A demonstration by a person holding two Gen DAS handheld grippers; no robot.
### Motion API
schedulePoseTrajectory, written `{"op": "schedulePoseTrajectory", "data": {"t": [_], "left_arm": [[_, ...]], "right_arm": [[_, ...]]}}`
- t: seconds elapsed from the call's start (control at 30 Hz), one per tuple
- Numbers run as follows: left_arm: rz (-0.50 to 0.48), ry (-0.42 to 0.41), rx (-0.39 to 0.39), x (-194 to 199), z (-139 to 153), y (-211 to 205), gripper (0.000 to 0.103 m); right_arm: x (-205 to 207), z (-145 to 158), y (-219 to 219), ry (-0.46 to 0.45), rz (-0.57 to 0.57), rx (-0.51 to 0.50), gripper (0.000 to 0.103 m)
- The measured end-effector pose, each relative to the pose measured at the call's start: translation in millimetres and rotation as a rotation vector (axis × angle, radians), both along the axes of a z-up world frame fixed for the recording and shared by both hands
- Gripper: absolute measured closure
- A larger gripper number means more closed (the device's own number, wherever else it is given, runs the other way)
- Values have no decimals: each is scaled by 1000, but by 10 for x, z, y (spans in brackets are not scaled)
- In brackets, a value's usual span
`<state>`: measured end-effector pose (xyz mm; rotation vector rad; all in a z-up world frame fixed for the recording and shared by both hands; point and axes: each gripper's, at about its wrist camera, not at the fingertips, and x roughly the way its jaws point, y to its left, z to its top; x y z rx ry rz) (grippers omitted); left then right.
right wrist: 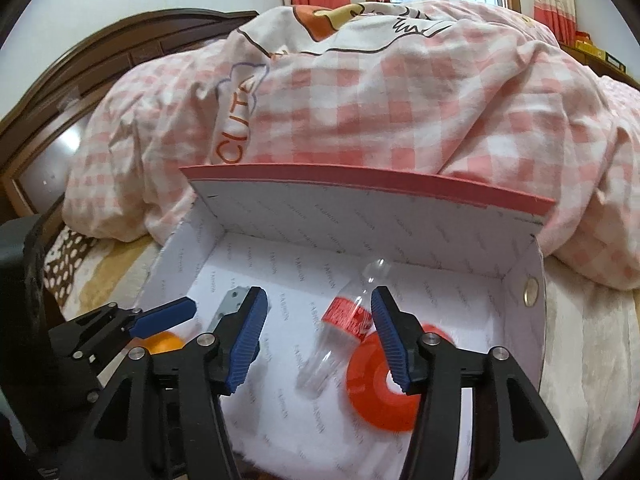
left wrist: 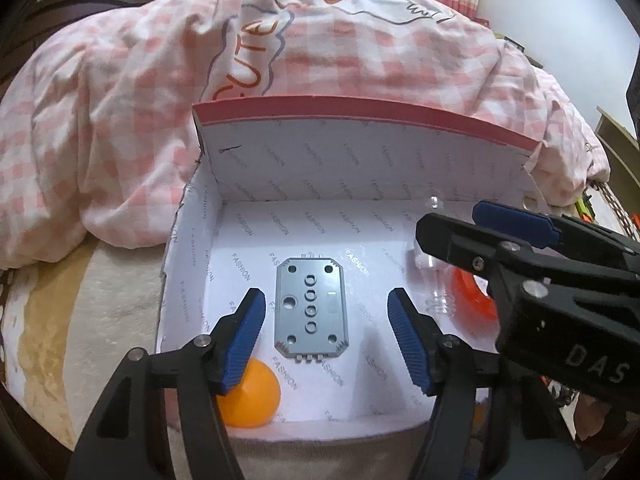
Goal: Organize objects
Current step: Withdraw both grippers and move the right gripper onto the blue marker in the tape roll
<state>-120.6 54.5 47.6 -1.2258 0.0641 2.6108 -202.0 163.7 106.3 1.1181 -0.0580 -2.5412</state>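
An open white cardboard box (left wrist: 236, 184) with a red-edged lid stands on the bed; it also shows in the right wrist view (right wrist: 400, 224). Inside lie a grey plate with holes (left wrist: 311, 307), an orange ball (left wrist: 252, 396), a clear plastic bottle with a red label (right wrist: 340, 332) and an orange-red disc (right wrist: 372, 384). My left gripper (left wrist: 326, 340) is open and empty, just above the grey plate. My right gripper (right wrist: 320, 340) is open and empty above the bottle and disc. In the left wrist view the right gripper (left wrist: 484, 232) hides most of the bottle.
A pink checked quilt (left wrist: 120, 100) is heaped right behind the box. A cream and tan blanket (left wrist: 80, 320) covers the bed at the left. A dark wooden headboard (right wrist: 100, 64) stands at the far left. Shelves with clutter (left wrist: 616, 168) are at the right.
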Motion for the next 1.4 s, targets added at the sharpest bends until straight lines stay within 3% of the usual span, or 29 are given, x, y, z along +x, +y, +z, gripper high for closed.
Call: {"op": "schedulePoseTrajectory", "data": {"t": [0.23, 0.33, 0.57, 0.9, 1.23, 1.4], "left_arm": [[-13, 20, -24, 297, 44, 93, 35], [-19, 12, -25, -146, -13, -30, 35], [-15, 16, -30, -209, -13, -40, 35], [-2, 12, -41, 55, 189, -114, 35], [-38, -14, -32, 364, 198, -208, 35], [-41, -35, -47, 502, 108, -249, 35]], "right_arm": [[268, 49, 55, 13, 9, -6, 45], [369, 58, 99, 15, -5, -10, 44], [586, 51, 279, 10, -31, -37, 43], [878, 21, 578, -4, -79, -112, 41], [1301, -35, 854, -12, -102, -89, 41], [1472, -95, 749, -18, -31, -66, 41]]}}
